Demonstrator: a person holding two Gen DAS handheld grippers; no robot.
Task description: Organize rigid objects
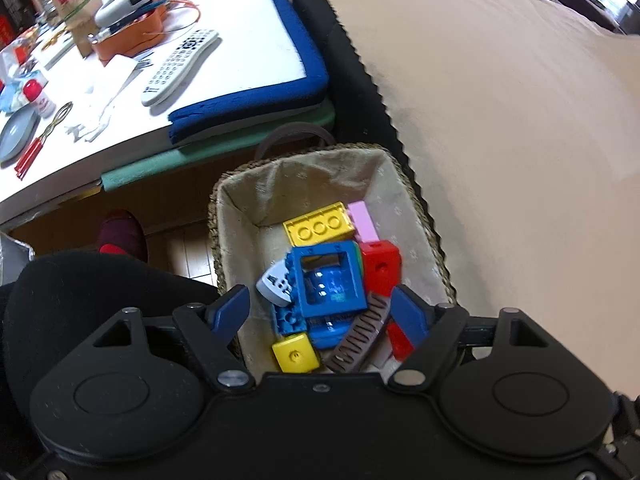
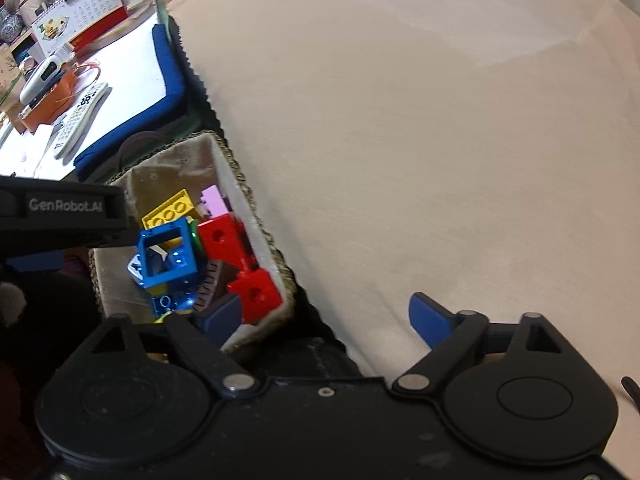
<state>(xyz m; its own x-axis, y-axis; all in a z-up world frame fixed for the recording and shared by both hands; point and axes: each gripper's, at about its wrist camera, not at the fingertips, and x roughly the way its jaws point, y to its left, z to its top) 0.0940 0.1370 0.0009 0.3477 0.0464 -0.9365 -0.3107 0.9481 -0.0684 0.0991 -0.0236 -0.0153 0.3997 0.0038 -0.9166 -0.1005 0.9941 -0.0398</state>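
Observation:
A woven basket (image 1: 304,156) with a cloth lining holds several toy blocks: a yellow brick (image 1: 320,224), a pink brick (image 1: 364,222), a red block (image 1: 380,266), a blue window frame (image 1: 330,280), a small yellow cube (image 1: 295,352) and a brown ridged piece (image 1: 362,334). My left gripper (image 1: 320,314) hangs open above them, its pads clear of the blocks. In the right wrist view the basket (image 2: 240,176) sits at the left with the blue frame (image 2: 168,256) and a red block (image 2: 256,294). My right gripper (image 2: 326,318) is open and holds nothing, its left finger over the basket's near corner.
A beige cloth-covered surface (image 1: 500,120) fills the right side, edged in black. Behind the basket, a white table carries a blue pad (image 1: 296,40), a remote (image 1: 180,66), an orange case (image 1: 132,40) and a plate (image 1: 16,132). A foot in a dark red sock (image 1: 120,236) rests on the floor.

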